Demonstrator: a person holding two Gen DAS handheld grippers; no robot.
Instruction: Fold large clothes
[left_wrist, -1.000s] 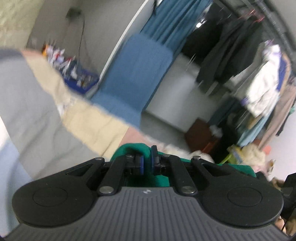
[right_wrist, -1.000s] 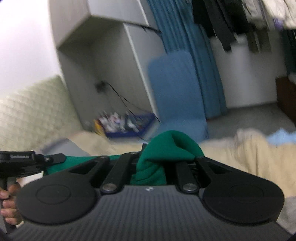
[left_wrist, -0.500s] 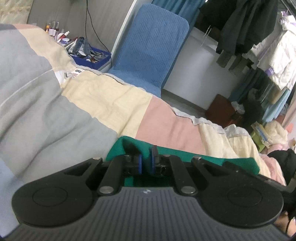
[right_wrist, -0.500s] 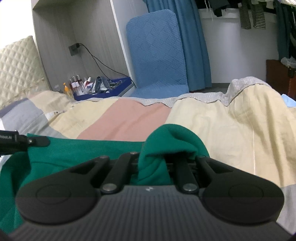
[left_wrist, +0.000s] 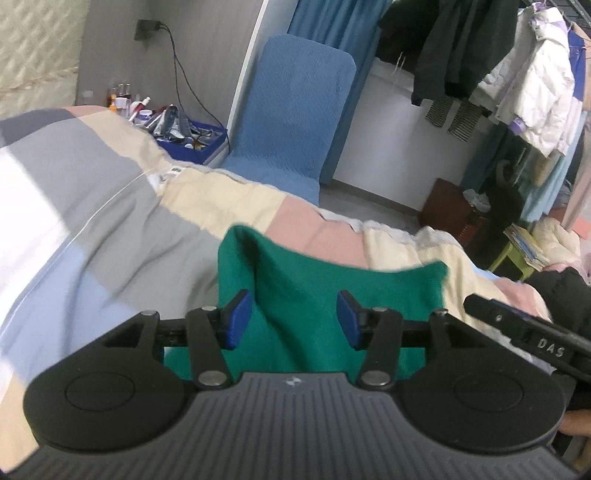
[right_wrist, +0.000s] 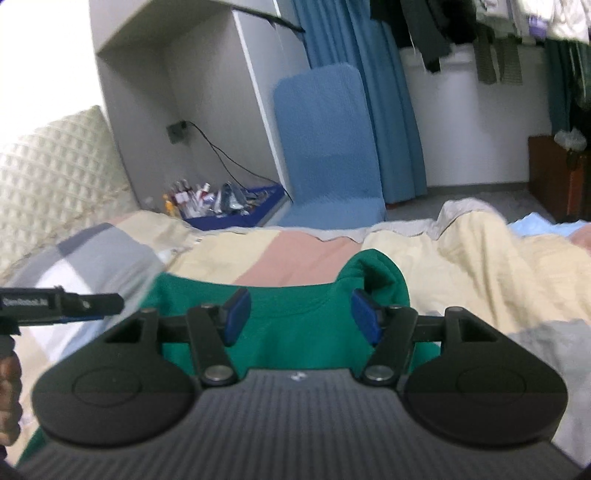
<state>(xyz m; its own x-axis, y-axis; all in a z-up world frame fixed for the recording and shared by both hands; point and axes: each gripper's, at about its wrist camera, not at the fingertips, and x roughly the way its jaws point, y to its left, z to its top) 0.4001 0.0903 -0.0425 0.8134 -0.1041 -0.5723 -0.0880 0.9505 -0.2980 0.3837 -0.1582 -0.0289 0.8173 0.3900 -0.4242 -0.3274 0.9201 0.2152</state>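
Green knit fabric, a large soft sweater, is lying on the patchwork quilt between both tools, its far edge laid over toward twelve o'clock. The left gripper and right gripper have just been opening; their blue pads are standing apart, pressing nothing, with cloth beneath. One fold is looking placed; further folds are probably remaining. A blue padded chair is standing at twelve o'clock, hanging coats at two; nothing is blocking the bed.
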